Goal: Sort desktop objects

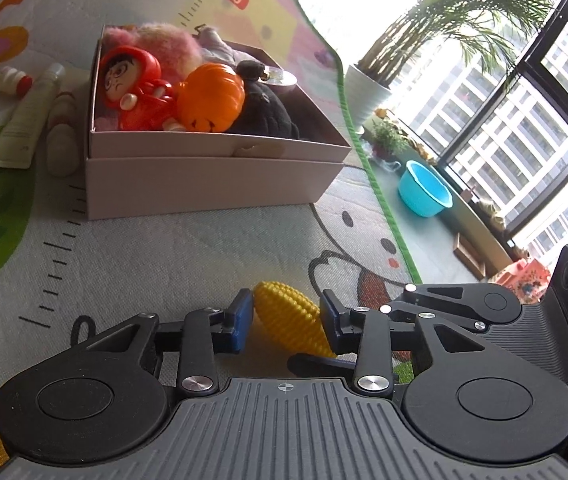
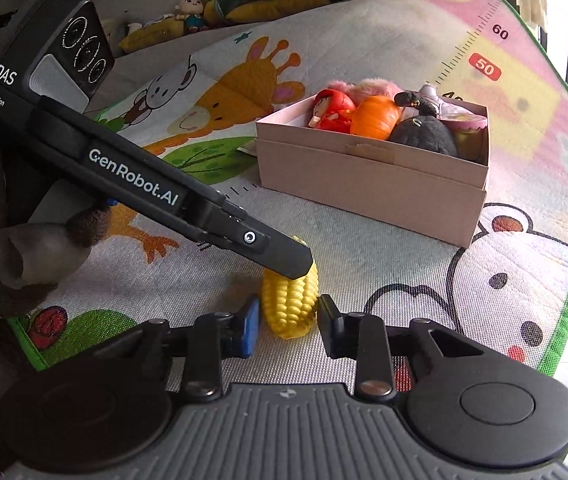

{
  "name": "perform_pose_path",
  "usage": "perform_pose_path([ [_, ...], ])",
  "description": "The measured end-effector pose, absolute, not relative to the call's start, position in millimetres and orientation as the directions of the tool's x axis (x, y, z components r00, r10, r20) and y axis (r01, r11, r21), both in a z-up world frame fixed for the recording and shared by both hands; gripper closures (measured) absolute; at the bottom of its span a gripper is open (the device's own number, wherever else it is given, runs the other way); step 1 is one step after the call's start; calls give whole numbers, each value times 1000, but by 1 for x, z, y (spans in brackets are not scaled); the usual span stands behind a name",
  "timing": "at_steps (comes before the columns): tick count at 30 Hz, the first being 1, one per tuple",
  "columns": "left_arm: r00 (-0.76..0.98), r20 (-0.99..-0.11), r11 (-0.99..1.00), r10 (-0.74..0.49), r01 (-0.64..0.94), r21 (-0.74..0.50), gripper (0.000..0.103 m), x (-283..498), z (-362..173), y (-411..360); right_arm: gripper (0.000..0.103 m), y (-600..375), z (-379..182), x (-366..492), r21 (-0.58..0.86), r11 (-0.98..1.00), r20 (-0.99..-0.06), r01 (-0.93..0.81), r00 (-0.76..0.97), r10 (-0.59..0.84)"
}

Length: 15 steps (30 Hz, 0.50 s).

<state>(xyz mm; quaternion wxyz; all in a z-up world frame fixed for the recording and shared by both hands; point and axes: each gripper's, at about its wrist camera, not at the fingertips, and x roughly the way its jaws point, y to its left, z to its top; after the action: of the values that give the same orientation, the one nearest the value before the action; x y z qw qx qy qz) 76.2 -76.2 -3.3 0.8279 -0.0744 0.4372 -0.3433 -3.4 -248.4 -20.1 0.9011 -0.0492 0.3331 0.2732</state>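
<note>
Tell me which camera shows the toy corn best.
The right wrist view: the corn lies almost whole between that gripper's open fingers, only its far end covered by the left gripper. The left wrist view shows the corn partly hidden behind its own fingers.

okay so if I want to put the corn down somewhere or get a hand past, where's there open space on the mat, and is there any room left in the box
The mat is bare between the corn and the box, and over the bear drawing toward the green edge. The box is packed: red doll, pumpkin, black plush. The strip beside the box with the tube and small bottle is crowded. Both grippers flank the corn.

Ribbed plastic corn (image 2: 289, 304); matt cardboard box (image 2: 371, 196)
</note>
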Motion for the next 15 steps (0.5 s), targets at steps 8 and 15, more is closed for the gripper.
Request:
perform_pose_path([
  [8,430,-628,747,-648,520,-414,65,77,21,-72,73,-244,5,2,18,838,-583,-545,676,452],
  [15,500,-579,754,-644,546,-366,66,89,53,-70,73,-236,38,17,-99,821,-523,-562,731,438],
])
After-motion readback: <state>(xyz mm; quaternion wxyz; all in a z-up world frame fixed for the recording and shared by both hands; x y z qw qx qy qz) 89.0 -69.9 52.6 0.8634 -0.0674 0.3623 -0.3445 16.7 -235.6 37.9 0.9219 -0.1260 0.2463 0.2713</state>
